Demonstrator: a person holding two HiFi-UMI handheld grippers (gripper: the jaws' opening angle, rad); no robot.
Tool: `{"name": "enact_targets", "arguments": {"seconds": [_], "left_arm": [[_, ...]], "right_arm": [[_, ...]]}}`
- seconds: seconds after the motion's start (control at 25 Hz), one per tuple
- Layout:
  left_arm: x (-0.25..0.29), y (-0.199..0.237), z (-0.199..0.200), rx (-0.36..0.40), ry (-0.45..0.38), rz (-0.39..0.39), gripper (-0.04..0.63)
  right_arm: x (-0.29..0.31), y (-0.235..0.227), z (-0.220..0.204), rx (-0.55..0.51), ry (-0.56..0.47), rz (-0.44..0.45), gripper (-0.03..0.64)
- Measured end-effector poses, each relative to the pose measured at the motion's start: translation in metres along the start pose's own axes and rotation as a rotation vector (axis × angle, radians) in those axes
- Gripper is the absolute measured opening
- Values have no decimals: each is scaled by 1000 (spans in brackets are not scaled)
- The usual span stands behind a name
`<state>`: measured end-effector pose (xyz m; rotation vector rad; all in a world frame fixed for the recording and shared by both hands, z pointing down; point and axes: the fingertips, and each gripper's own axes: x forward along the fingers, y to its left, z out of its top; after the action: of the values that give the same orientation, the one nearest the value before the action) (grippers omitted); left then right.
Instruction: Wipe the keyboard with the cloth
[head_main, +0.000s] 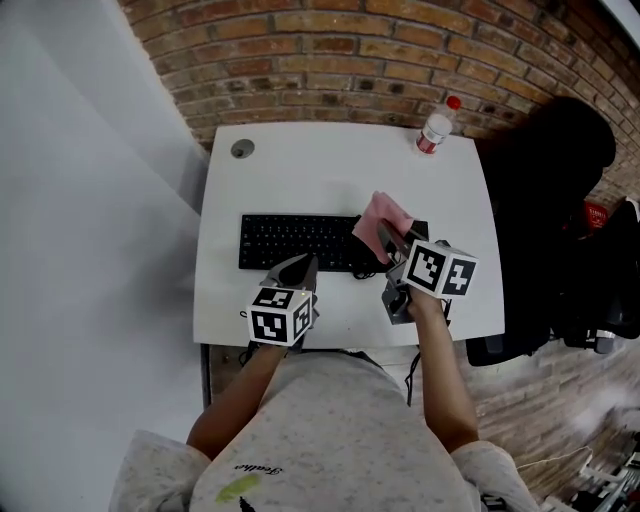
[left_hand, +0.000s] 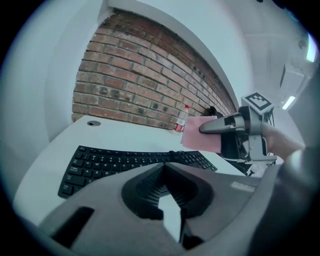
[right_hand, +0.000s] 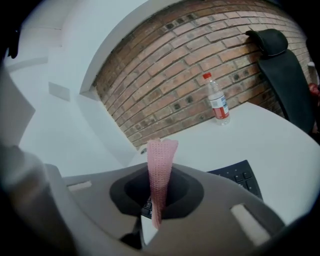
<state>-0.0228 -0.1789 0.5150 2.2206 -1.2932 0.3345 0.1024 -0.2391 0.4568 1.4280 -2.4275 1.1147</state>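
Note:
The black keyboard (head_main: 298, 242) lies across the middle of the white desk (head_main: 300, 170). My right gripper (head_main: 387, 240) hovers over its right end, shut on a pink cloth (head_main: 380, 220) that stands up between the jaws. In the right gripper view the cloth (right_hand: 161, 155) is pinched edge-on, with keyboard keys (right_hand: 241, 178) below right. My left gripper (head_main: 305, 267) sits at the keyboard's near edge, shut and holding nothing. The left gripper view shows the keyboard (left_hand: 110, 162) ahead, and the cloth (left_hand: 202, 135) in the right gripper (left_hand: 220, 126) above its right end.
A plastic bottle (head_main: 435, 128) with a red cap stands at the desk's back right corner. A round cable grommet (head_main: 242, 149) is at the back left. A black chair (head_main: 550, 200) stands right of the desk, against the brick wall (head_main: 380, 60).

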Motion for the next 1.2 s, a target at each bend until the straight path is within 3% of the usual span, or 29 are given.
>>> {"name": "enact_targets", "arguments": {"seconds": [0.6, 0.96, 1.2], "left_arm": [[-68, 76, -11, -88, -42, 177, -3], [-100, 108, -18, -120, -50, 247, -3], [-111, 118, -19, -129, -48, 266, -4]], "right_arm": [[81, 122, -69, -72, 185, 218, 26], [125, 176, -122, -30, 297, 326, 26], [145, 192, -148, 62, 342, 367, 26]]}}
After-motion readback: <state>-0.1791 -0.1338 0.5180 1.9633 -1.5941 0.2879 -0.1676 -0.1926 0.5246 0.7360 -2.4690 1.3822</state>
